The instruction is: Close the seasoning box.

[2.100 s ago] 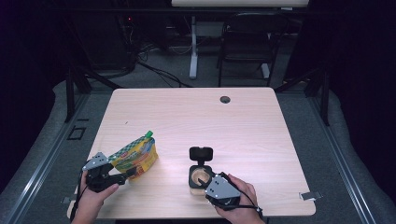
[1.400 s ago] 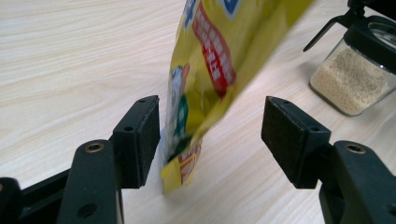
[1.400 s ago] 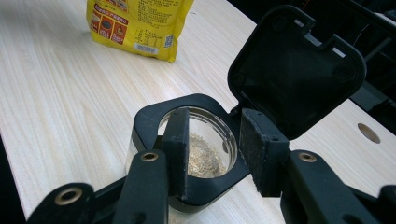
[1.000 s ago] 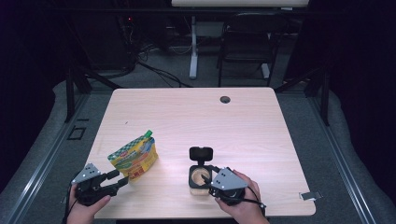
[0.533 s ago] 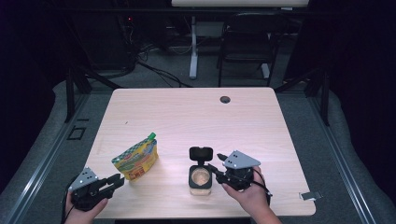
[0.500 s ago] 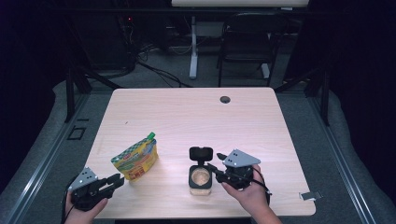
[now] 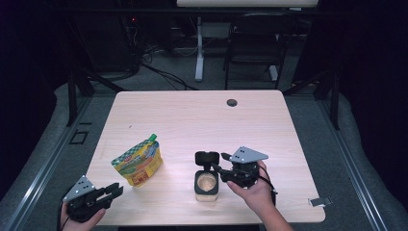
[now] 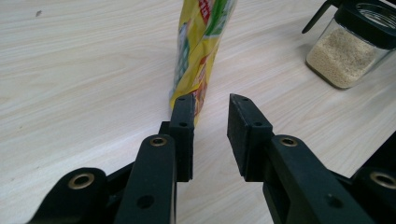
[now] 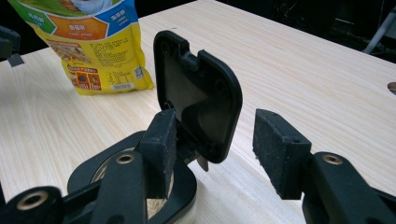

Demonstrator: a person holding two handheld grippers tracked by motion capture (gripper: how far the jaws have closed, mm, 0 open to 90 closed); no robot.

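High view, bottom edge first: left gripper at lower left, pulled back off the pouch, jaws just narrowed with nothing between them, tips just short of the pouch's lower corner. Right of centre, right gripper beside the jar, shifted rightward from over it, jaws just spread wide, gripping nothing. Lid flipped up and standing upright between the pads in the right gripper view, apparently untouched. Jar open, pale grains visible inside. Pouch upright and free at centre left, spout toward the table's far side. Probably opening finished; pouring next, judged from the layout.
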